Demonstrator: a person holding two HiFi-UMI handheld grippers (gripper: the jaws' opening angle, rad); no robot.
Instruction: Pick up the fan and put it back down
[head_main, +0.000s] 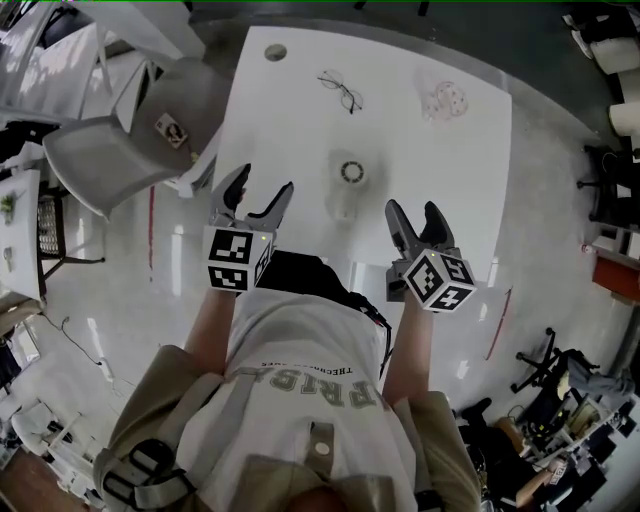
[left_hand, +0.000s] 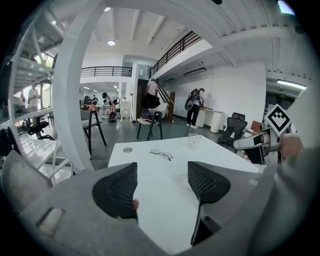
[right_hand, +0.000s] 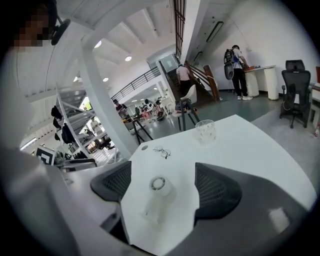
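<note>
A small white hand-held fan (head_main: 349, 186) lies on the white table (head_main: 290, 120) near its front edge, round head away from me. My right gripper (head_main: 413, 212) hovers just right of the fan, jaws open and empty. In the right gripper view the fan (right_hand: 156, 200) shows ahead between the open jaws of that gripper (right_hand: 166, 185), apart from both pads. My left gripper (head_main: 262, 193) hangs over the table's front left, left of the fan, open with nothing in it. The left gripper (left_hand: 161, 187) looks onto bare tabletop; the fan is out of that view.
A pair of glasses (head_main: 340, 90) and a clear patterned tumbler (head_main: 443, 100) sit at the table's far side, with a round cable hole (head_main: 275, 52) at the far left corner. A grey chair (head_main: 120, 140) stands left of the table. People stand far off in the hall.
</note>
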